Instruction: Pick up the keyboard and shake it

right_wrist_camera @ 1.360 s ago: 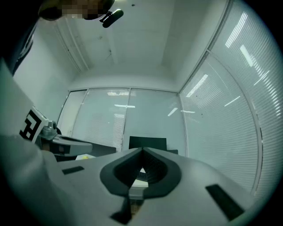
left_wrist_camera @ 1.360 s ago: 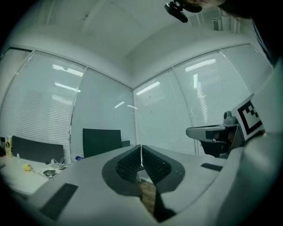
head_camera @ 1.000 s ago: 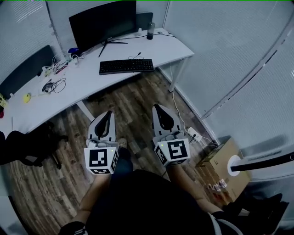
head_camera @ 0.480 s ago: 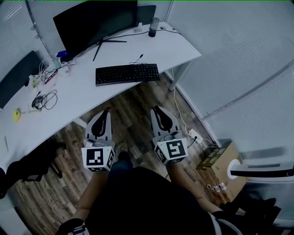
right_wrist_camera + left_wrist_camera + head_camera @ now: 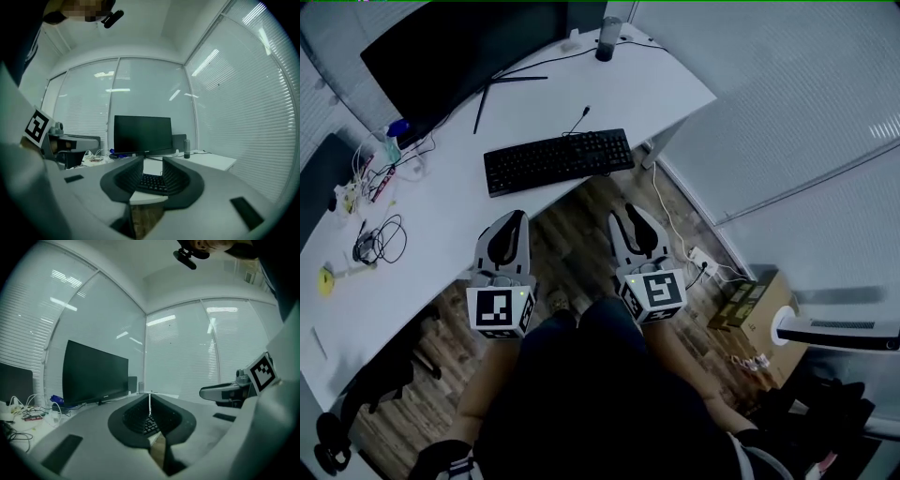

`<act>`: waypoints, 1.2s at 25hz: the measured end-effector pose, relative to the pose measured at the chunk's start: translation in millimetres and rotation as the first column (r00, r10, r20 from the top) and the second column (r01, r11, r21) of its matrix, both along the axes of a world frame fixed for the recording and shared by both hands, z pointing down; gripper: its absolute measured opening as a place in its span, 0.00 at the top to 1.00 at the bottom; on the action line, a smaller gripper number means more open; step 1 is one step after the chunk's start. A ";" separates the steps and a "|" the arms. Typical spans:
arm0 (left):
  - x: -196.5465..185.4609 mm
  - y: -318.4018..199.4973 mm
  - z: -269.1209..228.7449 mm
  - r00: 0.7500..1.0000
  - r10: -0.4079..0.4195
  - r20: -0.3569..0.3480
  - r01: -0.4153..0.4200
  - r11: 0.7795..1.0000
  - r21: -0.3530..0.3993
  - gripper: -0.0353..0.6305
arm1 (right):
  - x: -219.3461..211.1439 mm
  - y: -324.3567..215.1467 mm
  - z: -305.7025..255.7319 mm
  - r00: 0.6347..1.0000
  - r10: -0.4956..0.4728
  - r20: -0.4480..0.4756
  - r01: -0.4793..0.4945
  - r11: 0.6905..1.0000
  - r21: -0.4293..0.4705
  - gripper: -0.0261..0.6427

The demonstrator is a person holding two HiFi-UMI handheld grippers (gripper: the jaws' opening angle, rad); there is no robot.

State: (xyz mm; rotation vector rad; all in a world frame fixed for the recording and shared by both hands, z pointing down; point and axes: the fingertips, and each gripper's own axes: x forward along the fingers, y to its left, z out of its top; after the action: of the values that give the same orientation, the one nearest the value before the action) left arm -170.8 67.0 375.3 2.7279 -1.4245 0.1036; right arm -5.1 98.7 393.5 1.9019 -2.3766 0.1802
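Observation:
A black keyboard (image 5: 559,160) lies near the front edge of the white desk (image 5: 459,192), its cable running back toward the monitor. Both grippers hang over the wooden floor, short of the desk. My left gripper (image 5: 512,217) is shut with nothing in it, and past its tips the keyboard (image 5: 150,425) shows. My right gripper (image 5: 629,210) has its jaws opening with nothing between them; the keyboard (image 5: 151,180) shows through the gap, well ahead.
A large black monitor (image 5: 455,52) stands at the back of the desk, a dark bottle (image 5: 607,37) at its far right. Cables and small items (image 5: 370,187) litter the desk's left. On the floor at right are a power strip (image 5: 698,265) and a cardboard box (image 5: 755,314).
The view has closed in on the desk, so the keyboard sits nearer to both grippers. The right gripper's jaws have begun to part. The left jaws have stayed together.

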 end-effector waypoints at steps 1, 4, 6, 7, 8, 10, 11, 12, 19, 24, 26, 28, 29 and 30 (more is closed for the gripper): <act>1.5 -5.1 3.6 1.000 0.009 -0.002 -0.009 1.000 -0.011 0.90 | 1.7 -4.6 4.4 1.000 0.007 -0.001 -0.007 1.000 -0.015 0.78; 3.9 -16.8 15.3 0.999 0.029 -0.013 -0.030 0.999 -0.046 0.90 | 5.1 -17.7 22.1 1.000 0.003 0.005 -0.002 0.997 -0.072 0.76; 6.0 -27.0 21.0 0.999 0.036 -0.010 -0.037 0.998 -0.059 0.90 | 10.5 -30.1 33.3 1.000 0.000 0.007 0.001 0.995 -0.097 0.75; 7.1 -33.6 23.0 0.999 0.035 -0.008 -0.036 0.997 -0.064 0.90 | 14.3 -37.6 38.8 1.000 0.001 0.004 0.000 0.994 -0.107 0.75; 8.2 -40.4 24.6 0.999 0.033 -0.006 -0.033 0.997 -0.068 0.90 | 18.3 -45.6 44.7 1.000 0.001 -0.002 -0.001 0.993 -0.118 0.74; 11.3 -53.5 27.8 1.000 0.027 0.010 -0.026 0.997 -0.068 0.90 | 26.6 -62.1 57.4 1.000 -0.005 -0.011 0.003 0.990 -0.143 0.73; 13.8 -60.0 30.0 0.999 0.026 0.022 -0.025 0.998 -0.065 0.90 | 31.3 -70.7 64.0 1.000 -0.009 -0.012 0.007 0.988 -0.155 0.73; 17.1 -66.8 32.8 0.999 0.028 0.038 -0.025 0.998 -0.061 0.90 | 36.3 -79.9 70.9 1.000 -0.013 -0.011 0.011 0.986 -0.167 0.72; 47.1 -126.6 51.8 0.989 0.018 0.148 -0.007 0.997 -0.076 0.90 | 88.0 -145.3 126.0 0.999 -0.033 -0.011 0.029 0.958 -0.286 0.71; 81.7 -173.8 65.3 0.979 0.025 0.200 -0.004 0.995 -0.104 0.90 | 115.9 -182.4 165.8 0.997 -0.076 -0.017 0.064 0.922 -0.382 0.69; 94.2 -188.4 75.4 0.978 0.025 0.209 0.004 0.991 -0.137 0.90 | 124.8 -194.3 179.8 0.995 -0.097 -0.013 0.083 0.904 -0.419 0.68; 107.1 -202.4 82.0 0.977 0.026 0.212 0.006 0.989 -0.151 0.90 | 133.3 -205.2 192.8 0.993 -0.120 0.005 0.109 0.882 -0.458 0.65; 112.9 -208.8 84.9 0.977 0.026 0.213 0.008 0.987 -0.158 0.90 | 136.6 -209.8 198.6 0.991 -0.132 0.022 0.127 0.870 -0.476 0.63; 118.4 -215.0 86.9 0.976 0.025 0.216 0.011 0.986 -0.165 0.90 | 139.3 -213.7 204.3 0.988 -0.146 0.044 0.148 0.856 -0.496 0.62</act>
State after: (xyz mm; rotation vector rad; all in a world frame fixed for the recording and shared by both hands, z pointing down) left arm -52.4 -148.0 462.2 2.6508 -1.3845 0.5129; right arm 134.2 -115.0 597.7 1.4717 -2.1785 0.7103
